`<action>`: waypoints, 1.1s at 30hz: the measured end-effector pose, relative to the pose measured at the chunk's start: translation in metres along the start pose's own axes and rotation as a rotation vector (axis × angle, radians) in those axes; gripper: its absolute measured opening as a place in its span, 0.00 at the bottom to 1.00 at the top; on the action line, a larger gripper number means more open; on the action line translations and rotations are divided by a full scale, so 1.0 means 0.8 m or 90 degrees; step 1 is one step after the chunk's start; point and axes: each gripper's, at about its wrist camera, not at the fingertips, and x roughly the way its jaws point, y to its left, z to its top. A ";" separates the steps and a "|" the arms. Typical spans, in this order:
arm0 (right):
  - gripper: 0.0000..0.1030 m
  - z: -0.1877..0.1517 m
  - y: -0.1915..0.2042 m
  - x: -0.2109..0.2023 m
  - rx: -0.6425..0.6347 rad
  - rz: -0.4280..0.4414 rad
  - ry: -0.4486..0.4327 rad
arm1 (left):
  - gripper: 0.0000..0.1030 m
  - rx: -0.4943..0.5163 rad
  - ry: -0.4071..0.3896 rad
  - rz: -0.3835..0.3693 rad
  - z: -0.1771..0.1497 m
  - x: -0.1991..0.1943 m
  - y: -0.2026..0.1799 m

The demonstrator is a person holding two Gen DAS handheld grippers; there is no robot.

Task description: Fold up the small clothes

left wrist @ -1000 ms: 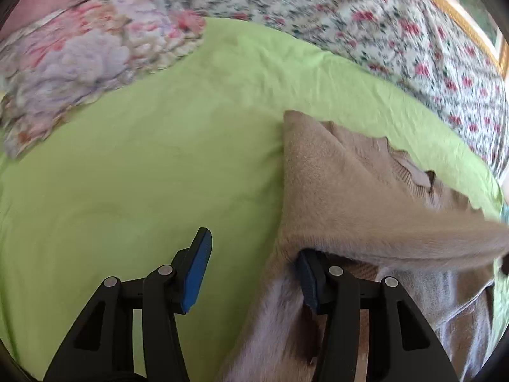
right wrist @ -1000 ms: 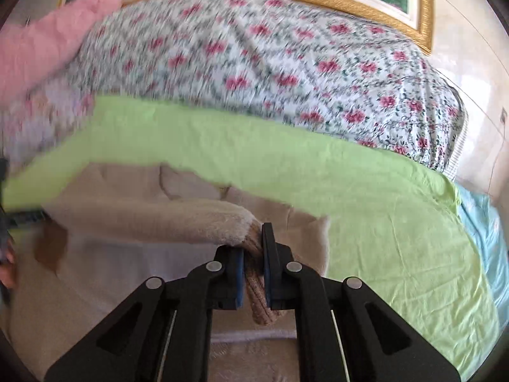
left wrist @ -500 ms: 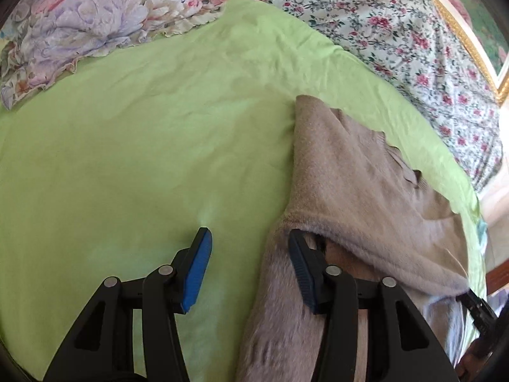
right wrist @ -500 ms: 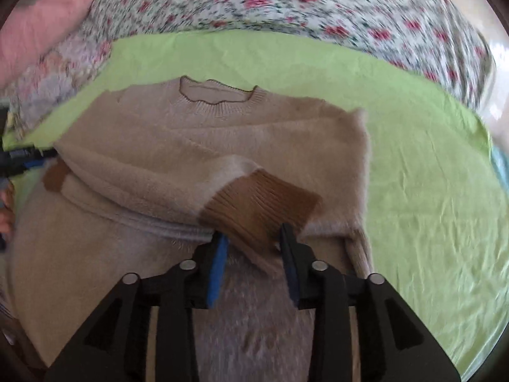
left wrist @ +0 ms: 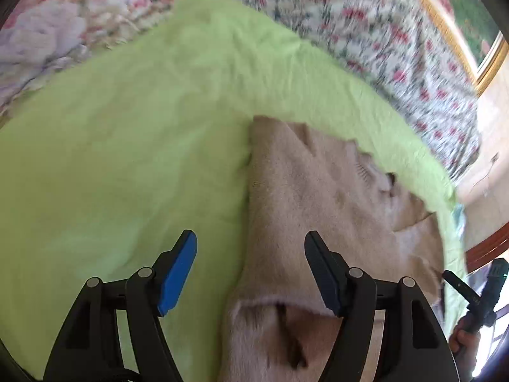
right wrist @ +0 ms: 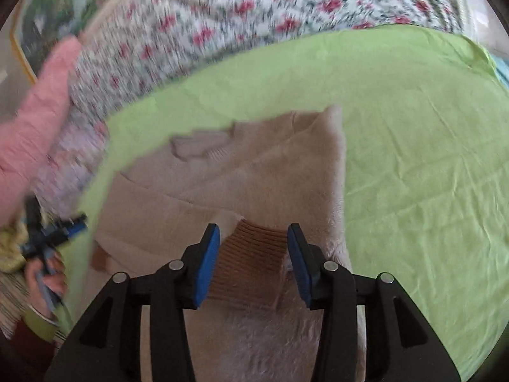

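A fuzzy beige sweater (left wrist: 318, 197) lies flat on a lime-green sheet (left wrist: 127, 159), both sleeves folded across its body. It also shows in the right wrist view (right wrist: 254, 172). My left gripper (left wrist: 251, 261) is open and empty over the sweater's left folded edge. My right gripper (right wrist: 253, 250) is open and empty, its blue pads either side of the brown ribbed cuff (right wrist: 251, 264) that lies on the sweater. The neckline (right wrist: 203, 146) points away from me.
A floral quilt (right wrist: 254, 16) and a pink cushion (right wrist: 35, 121) lie beyond the green sheet (right wrist: 413, 159). A flowered pillow (left wrist: 63, 25) is at the far left. A gold-framed picture (left wrist: 461, 16) hangs behind. The other hand-held gripper (left wrist: 477, 293) shows at the right edge.
My right gripper has let go of the brown cuff and opened wide; the sleeve now lies across the sweater. My left gripper has opened wider and lifted off the sweater's edge.
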 end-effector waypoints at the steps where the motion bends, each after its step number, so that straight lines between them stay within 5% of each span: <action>1: 0.45 -0.001 0.003 0.009 -0.008 -0.009 0.014 | 0.69 0.010 0.010 0.008 0.004 0.012 -0.004; 5: 0.45 -0.005 0.012 0.024 -0.018 -0.012 0.032 | 0.69 0.036 0.029 0.030 0.010 0.041 -0.014; 6: 0.37 -0.005 0.014 0.023 -0.020 -0.004 0.030 | 0.63 0.045 0.025 0.039 0.011 0.045 -0.016; 7: 0.22 -0.006 0.014 0.023 -0.018 0.008 0.028 | 0.50 0.063 0.018 0.046 0.011 0.048 -0.022; 8: 0.01 -0.004 0.015 0.023 -0.011 0.020 0.028 | 0.13 0.072 0.017 0.029 0.011 0.049 -0.026; 9: 0.00 -0.002 0.013 0.020 -0.009 0.021 0.014 | 0.07 0.070 0.017 0.006 0.011 0.047 -0.028; 14: 0.00 0.015 0.010 -0.019 0.009 0.001 -0.084 | 0.06 0.039 -0.042 0.008 0.006 0.029 -0.019; 22: 0.02 0.000 0.009 0.005 0.020 0.031 -0.013 | 0.06 0.020 -0.037 0.026 0.000 0.044 -0.010; 28: 0.17 -0.022 0.007 0.000 0.039 0.043 0.009 | 0.08 0.045 -0.036 0.026 -0.016 -0.008 -0.019; 30: 0.53 -0.031 0.011 -0.018 0.036 0.049 -0.006 | 0.15 0.045 -0.036 0.010 -0.032 -0.031 -0.019; 33: 0.67 -0.047 0.017 -0.044 0.027 0.063 -0.033 | 0.18 0.050 -0.027 -0.007 -0.070 -0.066 -0.019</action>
